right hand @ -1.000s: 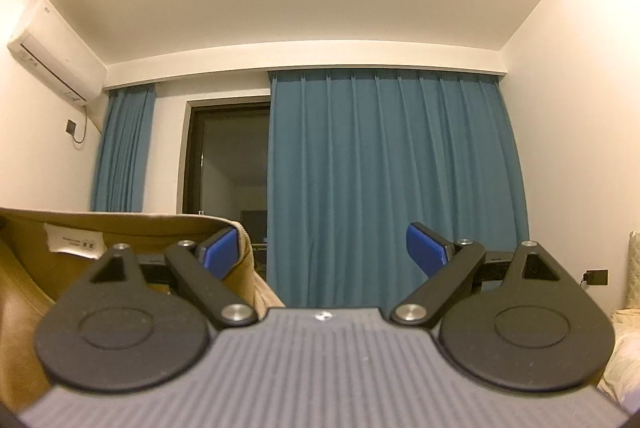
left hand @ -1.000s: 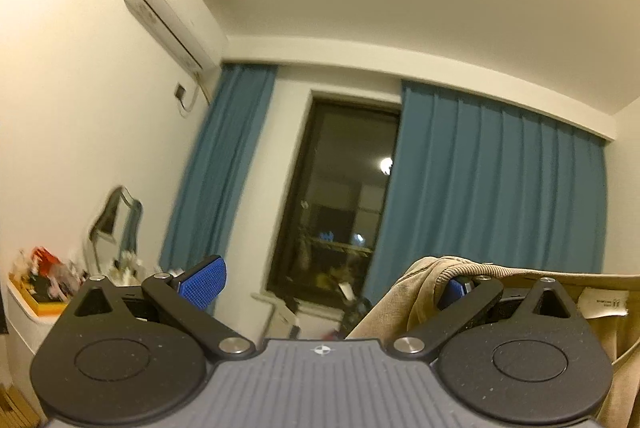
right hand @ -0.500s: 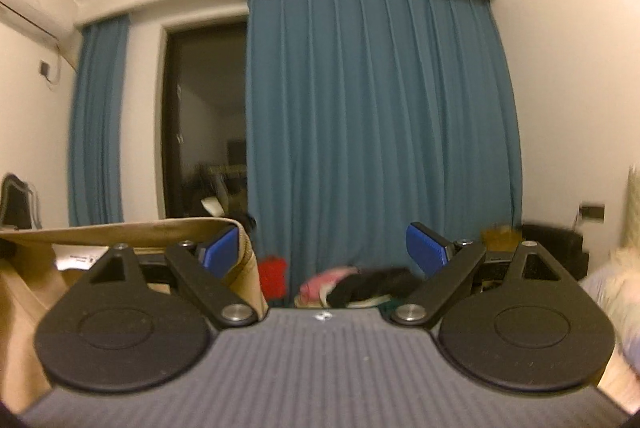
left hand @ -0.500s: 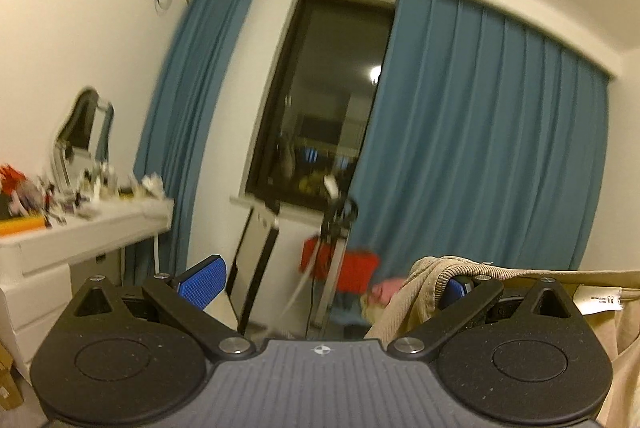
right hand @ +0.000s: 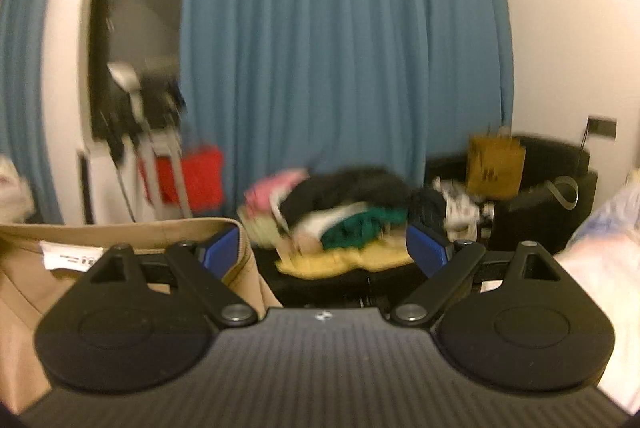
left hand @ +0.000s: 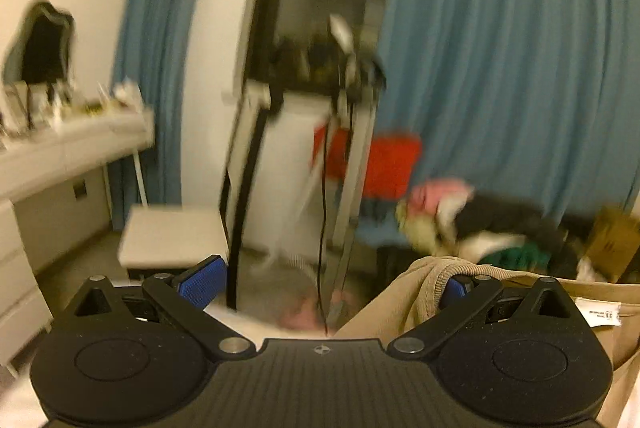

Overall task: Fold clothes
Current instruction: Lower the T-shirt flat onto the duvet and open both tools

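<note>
Both views have swung down from ceiling to floor, so the left tool (left hand: 326,282) and right tool (right hand: 328,248), each spread wide with the tan garment (left hand: 424,292) hooked over one finger, are lowering it for laying out.

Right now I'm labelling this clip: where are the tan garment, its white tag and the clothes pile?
tan garment (left hand: 416,292): left wrist view, ribbed edge draped over a finger.
white tag (right hand: 68,260): right wrist view, middle of the label.
clothes pile (right hand: 344,204): right wrist view, dark clothes on top.
</note>
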`<action>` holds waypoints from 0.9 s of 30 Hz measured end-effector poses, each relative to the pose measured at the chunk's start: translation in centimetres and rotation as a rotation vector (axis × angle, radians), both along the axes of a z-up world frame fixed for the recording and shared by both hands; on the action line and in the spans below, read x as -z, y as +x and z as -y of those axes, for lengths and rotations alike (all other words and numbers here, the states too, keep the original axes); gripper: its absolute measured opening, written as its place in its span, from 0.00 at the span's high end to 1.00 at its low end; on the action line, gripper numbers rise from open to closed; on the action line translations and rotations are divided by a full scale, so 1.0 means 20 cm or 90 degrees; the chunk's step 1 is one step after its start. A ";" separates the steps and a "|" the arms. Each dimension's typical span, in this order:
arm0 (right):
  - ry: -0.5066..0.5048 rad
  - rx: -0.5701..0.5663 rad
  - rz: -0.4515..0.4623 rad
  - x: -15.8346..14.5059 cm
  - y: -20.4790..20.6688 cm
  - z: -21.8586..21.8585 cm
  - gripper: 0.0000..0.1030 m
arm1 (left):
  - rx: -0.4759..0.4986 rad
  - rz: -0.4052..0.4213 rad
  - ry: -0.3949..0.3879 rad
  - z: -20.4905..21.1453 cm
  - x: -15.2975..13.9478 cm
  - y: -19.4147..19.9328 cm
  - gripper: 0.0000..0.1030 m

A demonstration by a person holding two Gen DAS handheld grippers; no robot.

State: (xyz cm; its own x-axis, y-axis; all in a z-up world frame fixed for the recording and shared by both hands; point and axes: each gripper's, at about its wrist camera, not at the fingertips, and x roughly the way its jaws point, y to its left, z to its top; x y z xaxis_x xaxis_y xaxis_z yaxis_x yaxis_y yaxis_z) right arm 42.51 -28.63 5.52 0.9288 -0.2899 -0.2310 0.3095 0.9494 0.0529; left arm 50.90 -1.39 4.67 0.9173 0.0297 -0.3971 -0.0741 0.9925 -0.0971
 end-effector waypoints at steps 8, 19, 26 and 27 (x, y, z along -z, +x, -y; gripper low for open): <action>0.019 -0.035 -0.201 0.79 0.54 0.05 0.13 | 0.062 -0.204 0.031 0.01 0.70 0.47 0.01; 0.079 -0.168 -0.276 0.63 0.29 -0.11 0.13 | 0.160 -0.291 0.117 -0.02 0.63 0.25 0.00; 0.073 -0.190 -0.193 0.29 -0.34 -0.28 0.13 | 0.178 -0.150 0.077 -0.15 0.35 -0.48 0.00; 0.076 -0.191 -0.181 0.25 -0.44 -0.30 0.13 | 0.177 -0.133 0.074 -0.17 0.32 -0.60 0.00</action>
